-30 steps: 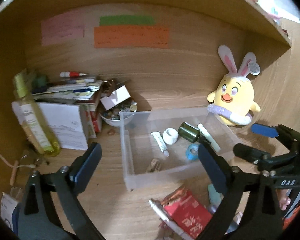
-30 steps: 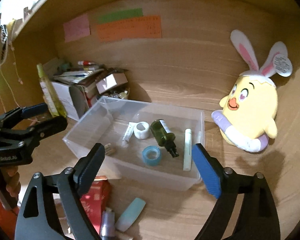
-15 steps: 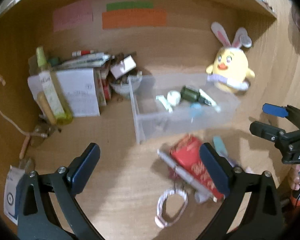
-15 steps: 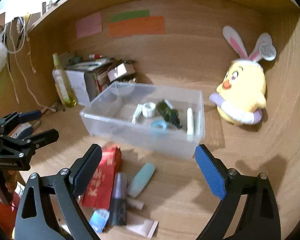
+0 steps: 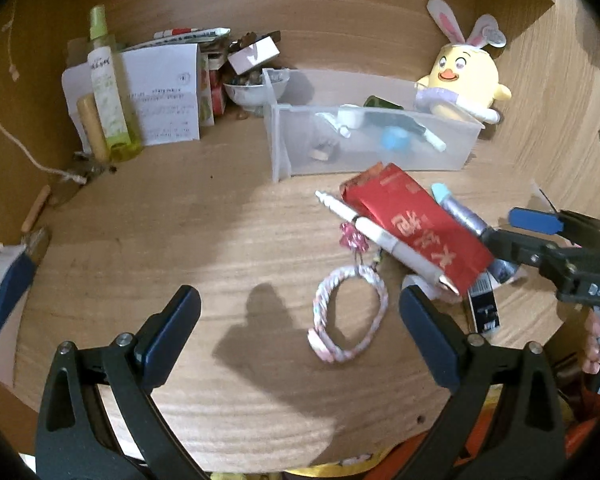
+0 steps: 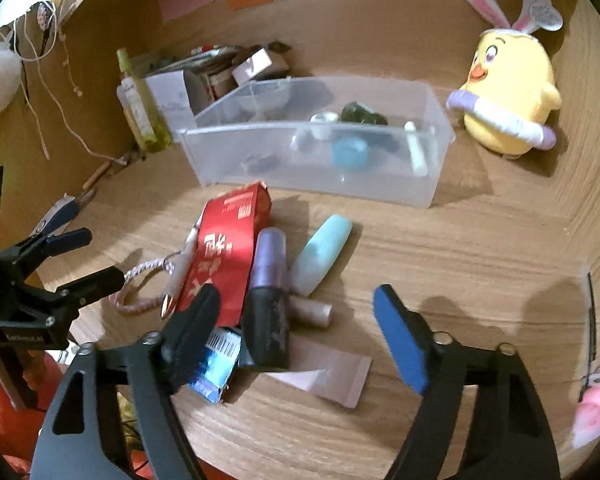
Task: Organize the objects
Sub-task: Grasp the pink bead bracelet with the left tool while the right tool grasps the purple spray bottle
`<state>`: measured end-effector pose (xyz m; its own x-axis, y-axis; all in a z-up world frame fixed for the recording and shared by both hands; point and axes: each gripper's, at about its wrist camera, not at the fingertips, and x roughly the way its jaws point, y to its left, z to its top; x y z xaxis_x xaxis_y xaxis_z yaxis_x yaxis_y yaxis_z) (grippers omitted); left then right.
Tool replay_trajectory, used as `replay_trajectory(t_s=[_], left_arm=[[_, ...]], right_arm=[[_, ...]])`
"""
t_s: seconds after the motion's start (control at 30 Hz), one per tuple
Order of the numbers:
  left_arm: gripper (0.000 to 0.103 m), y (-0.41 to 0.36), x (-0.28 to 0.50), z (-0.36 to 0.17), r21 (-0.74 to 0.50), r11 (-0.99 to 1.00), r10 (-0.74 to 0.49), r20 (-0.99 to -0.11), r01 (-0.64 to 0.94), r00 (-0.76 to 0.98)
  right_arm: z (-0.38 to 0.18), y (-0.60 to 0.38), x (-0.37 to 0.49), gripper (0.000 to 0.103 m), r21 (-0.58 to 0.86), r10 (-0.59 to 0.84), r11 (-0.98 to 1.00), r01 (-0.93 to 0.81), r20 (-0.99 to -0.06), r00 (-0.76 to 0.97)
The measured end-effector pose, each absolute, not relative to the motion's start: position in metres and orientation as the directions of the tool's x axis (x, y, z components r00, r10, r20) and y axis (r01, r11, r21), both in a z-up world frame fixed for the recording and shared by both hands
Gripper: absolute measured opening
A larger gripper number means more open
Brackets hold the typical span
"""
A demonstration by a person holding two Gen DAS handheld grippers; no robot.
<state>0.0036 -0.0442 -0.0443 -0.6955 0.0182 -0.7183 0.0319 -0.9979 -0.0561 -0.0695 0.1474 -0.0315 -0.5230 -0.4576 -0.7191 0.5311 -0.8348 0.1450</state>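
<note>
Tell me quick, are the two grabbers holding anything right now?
Left gripper: open, holding nothing, above the braided bracelet.
Right gripper: jaws closing, nothing gripped; the purple spray bottle lies between them.

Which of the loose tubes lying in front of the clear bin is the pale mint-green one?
The mint tube lying rightmost in the pile, beside the purple-and-black bottle. The small tan tube lies crosswise below it.

Left gripper (image 5: 300, 320): I hold it angled downward, jaws spread wide, empty.
Right gripper (image 6: 296, 312): I angle it downward too, jaws closing, nothing between them.
</note>
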Motion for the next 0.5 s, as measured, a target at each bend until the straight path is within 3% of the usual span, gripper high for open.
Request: replay_trajectory(t_s=[0.13, 0.2, 0.5], left_arm=[[0.096, -0.041, 0.012, -0.048, -0.066, -0.997, 0.023, -0.711, 0.035, -0.703], [0.082, -0.039, 0.014, -0.049, -0.063, -0.998, 0.026, -0.715, 0.027, -0.699], [0.046, -0.043, 0.010, -0.064, -0.098, -0.994, 0.039, -0.740, 0.050, -0.672]], right_arm=[[-0.035, 0.142, -0.069, 0.054, 0.136, -0.457, -0.828, 0.545, -0.727, -0.513], [-0.036, 0.139, -0.070, 0.047, 0.131, -0.456, -0.825, 0.550, -0.728, -0.512], [-0.045, 0.131, -0.073, 0.023, 0.091, -0.428, -0.833, 0.546, -0.733, -0.529]])
